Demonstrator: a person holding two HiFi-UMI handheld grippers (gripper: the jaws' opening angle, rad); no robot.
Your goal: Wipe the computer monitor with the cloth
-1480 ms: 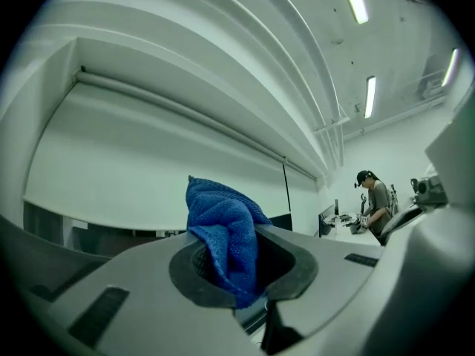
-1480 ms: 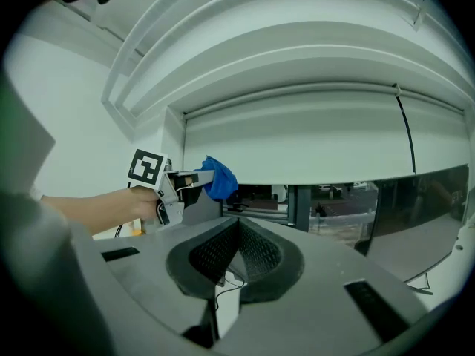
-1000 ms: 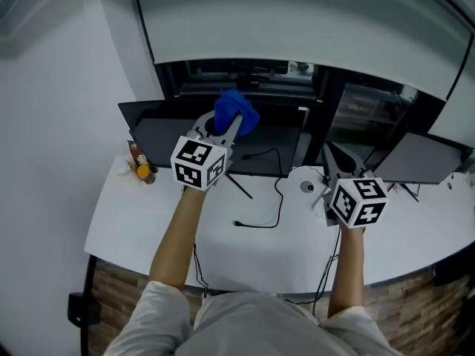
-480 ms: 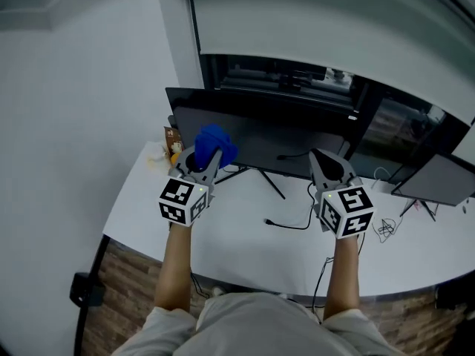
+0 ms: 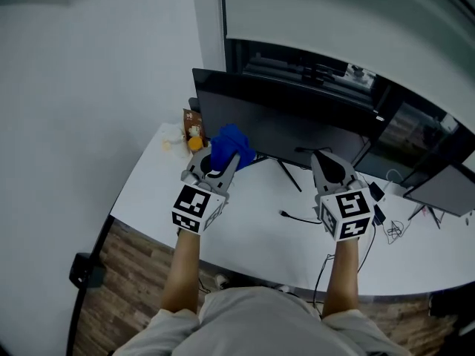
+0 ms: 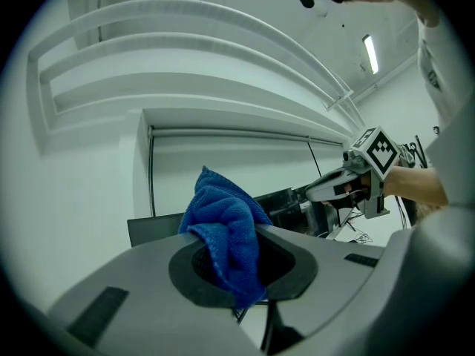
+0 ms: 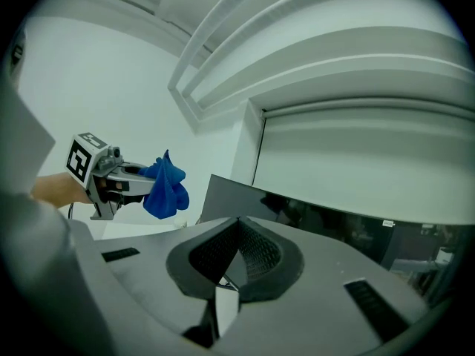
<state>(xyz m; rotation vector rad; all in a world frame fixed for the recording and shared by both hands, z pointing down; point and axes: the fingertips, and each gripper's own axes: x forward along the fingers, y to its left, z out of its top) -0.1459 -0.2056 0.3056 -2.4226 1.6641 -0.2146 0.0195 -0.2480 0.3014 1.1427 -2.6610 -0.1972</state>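
A black computer monitor (image 5: 282, 117) stands on its stand at the back of the white desk (image 5: 245, 228); it also shows in the right gripper view as the monitor (image 7: 297, 206). My left gripper (image 5: 223, 156) is shut on a bunched blue cloth (image 5: 231, 145), just in front of the monitor's lower left part. In the left gripper view the cloth (image 6: 226, 225) hangs from the closed jaws. My right gripper (image 5: 329, 162) is shut and holds nothing, in front of the monitor's right part. From the right gripper view the cloth (image 7: 167, 188) sits left of the screen.
A small brown carton (image 5: 193, 123) and an orange object (image 5: 195, 144) sit at the desk's back left. A black cable (image 5: 300, 215) lies on the desk between the grippers. A second monitor (image 5: 445, 195) stands at the far right, with tangled wires (image 5: 393, 230) near it.
The head view has swung left, so the desk and monitor now lie more to the right. Both grippers have drawn back from the screen towards the desk's front; the cloth stays held.
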